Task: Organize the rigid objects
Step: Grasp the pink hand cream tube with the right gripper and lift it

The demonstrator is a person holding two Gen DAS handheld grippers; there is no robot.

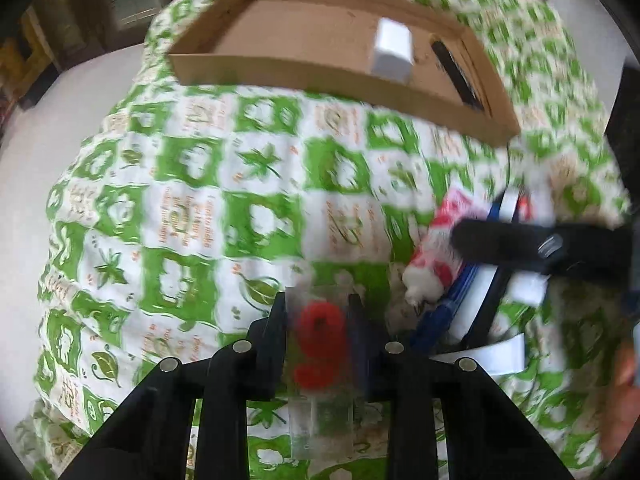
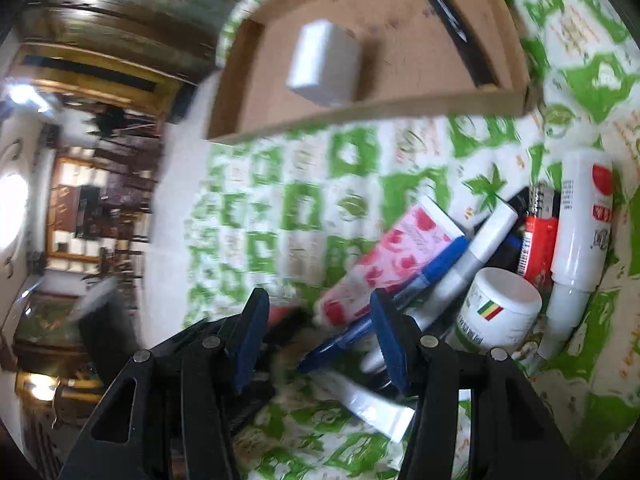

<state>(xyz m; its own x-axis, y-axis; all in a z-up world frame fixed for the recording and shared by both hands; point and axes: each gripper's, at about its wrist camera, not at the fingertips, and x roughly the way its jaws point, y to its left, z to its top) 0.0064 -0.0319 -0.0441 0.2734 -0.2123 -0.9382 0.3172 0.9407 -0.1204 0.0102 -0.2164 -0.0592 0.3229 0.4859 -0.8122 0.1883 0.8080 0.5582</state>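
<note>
Green-and-white patterned tablecloth (image 1: 256,184) — dim shelved room (image 2: 92,208) beyond.

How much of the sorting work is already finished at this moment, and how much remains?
Done: a white block and a black pen-like item lie in the cardboard tray. In hand: the left claw is shut on a clear case with red inside. The right claw is open over the pile. Left: pink tube, blue pen, red lighter, white jar and white bottle remain on the cloth.

Bare counter (image 1: 208,184) lies open before the cardboard tray (image 1: 280,68). A white box (image 1: 394,50) and black pen (image 1: 456,72) occupy its right half. Clutter (image 2: 480,264) crowds the right.
</note>
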